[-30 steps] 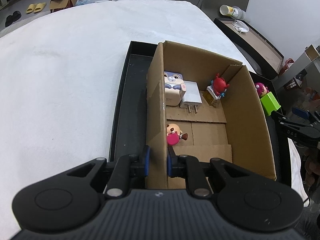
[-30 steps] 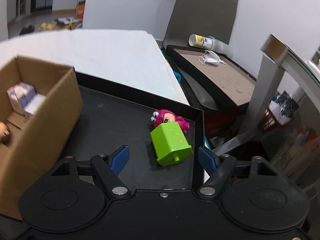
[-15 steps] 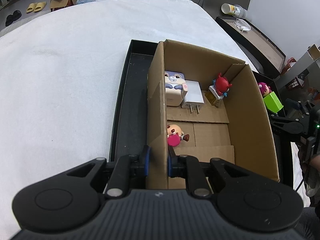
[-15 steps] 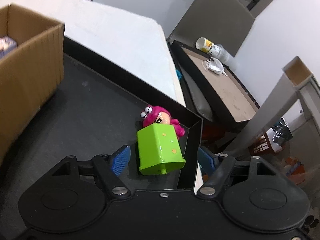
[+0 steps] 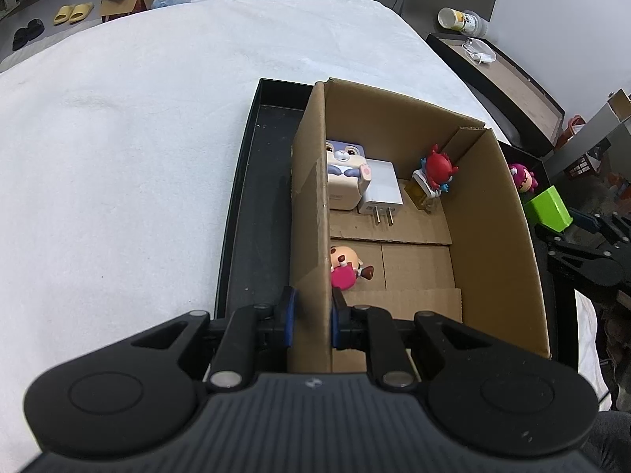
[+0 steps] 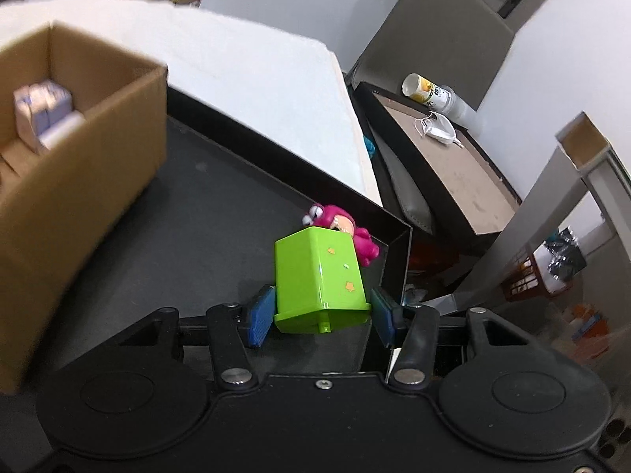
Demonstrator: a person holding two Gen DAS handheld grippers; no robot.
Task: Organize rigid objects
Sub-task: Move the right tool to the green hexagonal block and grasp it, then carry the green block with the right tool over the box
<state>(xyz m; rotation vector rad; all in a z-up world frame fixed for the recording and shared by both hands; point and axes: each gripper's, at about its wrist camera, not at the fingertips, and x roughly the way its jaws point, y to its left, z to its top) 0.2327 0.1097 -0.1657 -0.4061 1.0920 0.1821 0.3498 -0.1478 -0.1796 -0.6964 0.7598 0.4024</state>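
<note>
The cardboard box (image 5: 493, 236) serves as the landmark; it stands in a shallow black tray (image 5: 252, 213) on a table (image 5: 118, 138) covered with a white cloth.

The left claw (image 5: 311, 317) is clenched on the box's left wall near its near corner, one blue pad outside the wall and the other inside, both pressed against the cardboard.

Inside the box, against the left wall toward the far end, sits a cube-shaped bunny toy (image 5: 345, 175). A white plug adapter (image 5: 380, 193) lies touching it on the right, prongs pointing toward the near end. Farther right, close to the box's far right corner, is a red crab figure (image 5: 437, 169) on a small yellow-and-white base. Nearer the left claw, beside the left wall, lies a small doll in a pink dress (image 5: 345, 266).

Outside the box, past its right wall and in the tray's far right corner, lies a green block toy (image 6: 319, 280) on its side, with a pink figure (image 6: 347, 228) just behind it, touching or nearly so.

The right claw (image 6: 321, 313) has the base end of the green block between its blue pads and its jaws are closing. The left pad looks at or almost at the block's side, while a thin gap shows at the right pad, so it is not yet gripping. It holds nothing else.
</note>
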